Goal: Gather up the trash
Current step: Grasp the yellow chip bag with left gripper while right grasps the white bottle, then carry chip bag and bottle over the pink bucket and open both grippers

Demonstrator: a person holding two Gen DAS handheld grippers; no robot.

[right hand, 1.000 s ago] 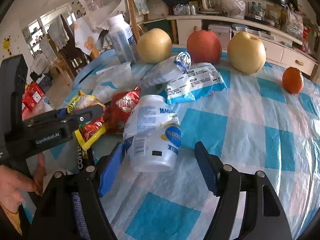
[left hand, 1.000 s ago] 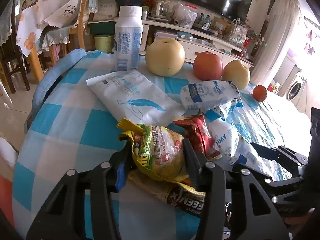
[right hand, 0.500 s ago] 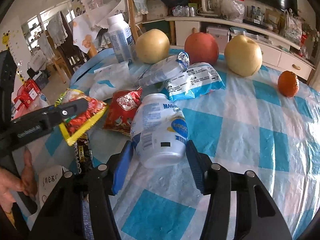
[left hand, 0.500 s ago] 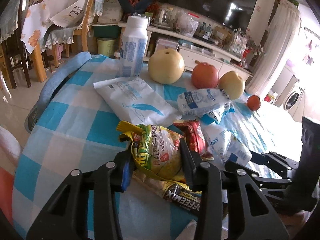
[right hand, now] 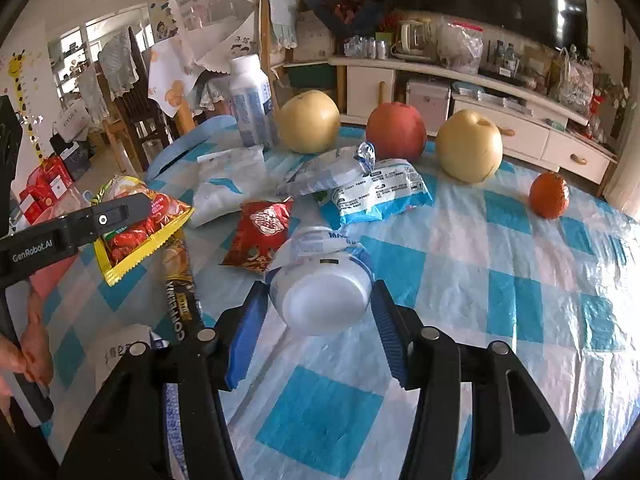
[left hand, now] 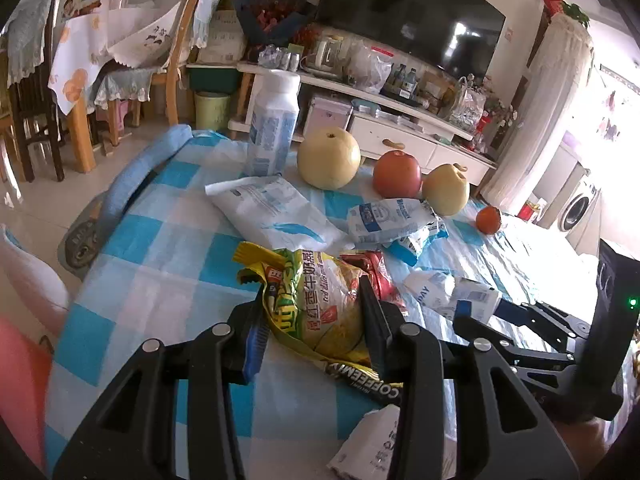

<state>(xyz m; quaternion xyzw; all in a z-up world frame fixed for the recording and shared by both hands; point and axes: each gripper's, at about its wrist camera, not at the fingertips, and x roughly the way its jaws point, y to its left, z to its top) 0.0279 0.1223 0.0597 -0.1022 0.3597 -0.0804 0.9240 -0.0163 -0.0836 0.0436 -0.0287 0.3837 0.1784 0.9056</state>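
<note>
My left gripper (left hand: 312, 314) is shut on a yellow snack bag (left hand: 320, 304), held a little above the checked tablecloth (left hand: 160, 280). In the right wrist view the same yellow snack bag (right hand: 136, 232) hangs at the left in the left gripper. My right gripper (right hand: 320, 312) is shut on a white plastic bottle (right hand: 322, 286), lifted with its base toward the camera. A red wrapper (right hand: 260, 236), a black coffee sachet (right hand: 180, 292), blue-and-white pouches (right hand: 372, 192) and a flat white bag (left hand: 272, 208) lie on the cloth.
An upright white bottle (left hand: 274, 128), two pears (left hand: 329, 158), an apple (left hand: 397, 174) and a small orange (left hand: 488, 219) stand along the far side. A folded paper (left hand: 372, 444) lies near the front edge. Chairs and a TV cabinet stand beyond the table.
The right jaws closed on the white bottle and raised it off the cloth. The left gripper tightened slightly on the yellow bag and lifted it.
</note>
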